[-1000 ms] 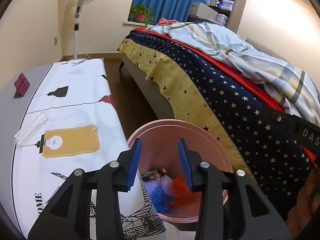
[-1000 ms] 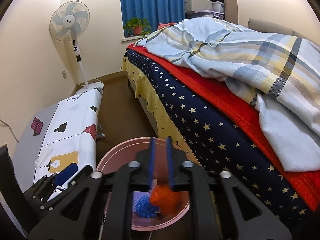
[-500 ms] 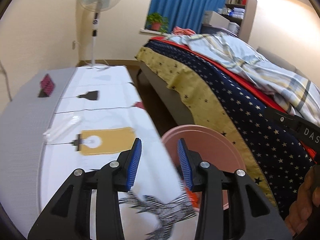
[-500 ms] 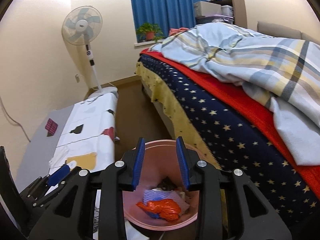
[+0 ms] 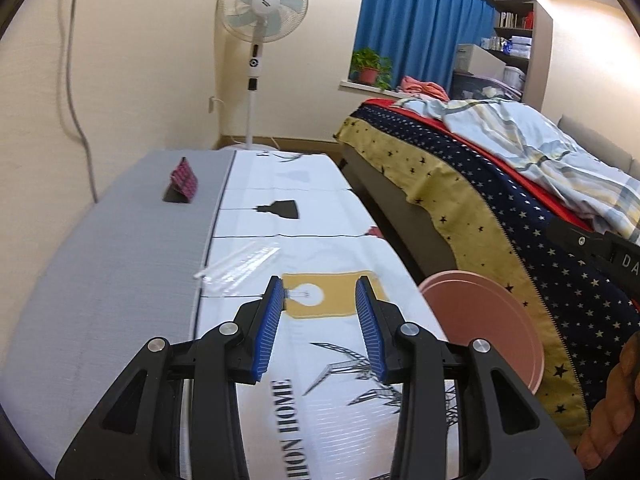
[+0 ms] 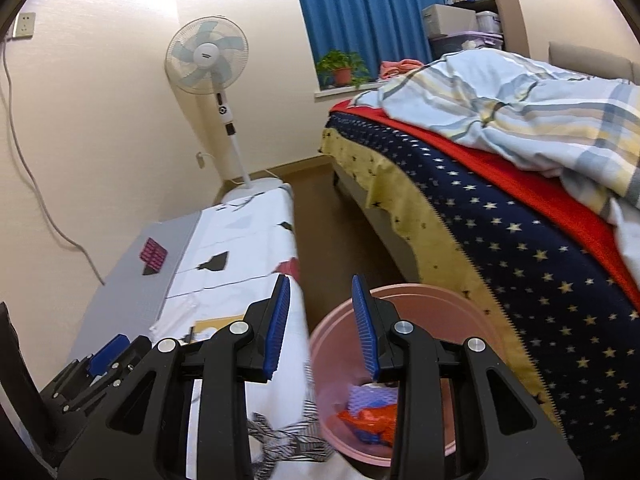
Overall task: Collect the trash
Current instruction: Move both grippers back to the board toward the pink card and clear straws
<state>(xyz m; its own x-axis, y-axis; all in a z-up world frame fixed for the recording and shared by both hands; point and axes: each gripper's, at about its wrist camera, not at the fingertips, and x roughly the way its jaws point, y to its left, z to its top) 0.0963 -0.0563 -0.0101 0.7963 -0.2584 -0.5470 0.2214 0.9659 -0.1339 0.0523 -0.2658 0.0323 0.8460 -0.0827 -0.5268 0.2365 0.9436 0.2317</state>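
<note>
Left wrist view: my left gripper (image 5: 318,312) hangs partly open and empty over the table (image 5: 320,216), with a clear wrapper (image 5: 240,266) just beyond its fingertips and a pink bin (image 5: 486,320) beside the bed (image 5: 500,200).

Right wrist view: my right gripper (image 6: 322,322) is partly open, holding nothing, above the bin (image 6: 400,360), where orange and blue trash (image 6: 366,416) lies.

A long table (image 5: 120,264) is carrying a white printed cloth (image 5: 320,216), with a clear plastic wrapper (image 5: 240,266) lying on the cloth and a small magenta packet (image 5: 185,178) sitting on the bare grey part. A pink bin (image 6: 420,308) is standing on the brown floor (image 6: 336,236) between table and bed (image 6: 500,220).
</note>
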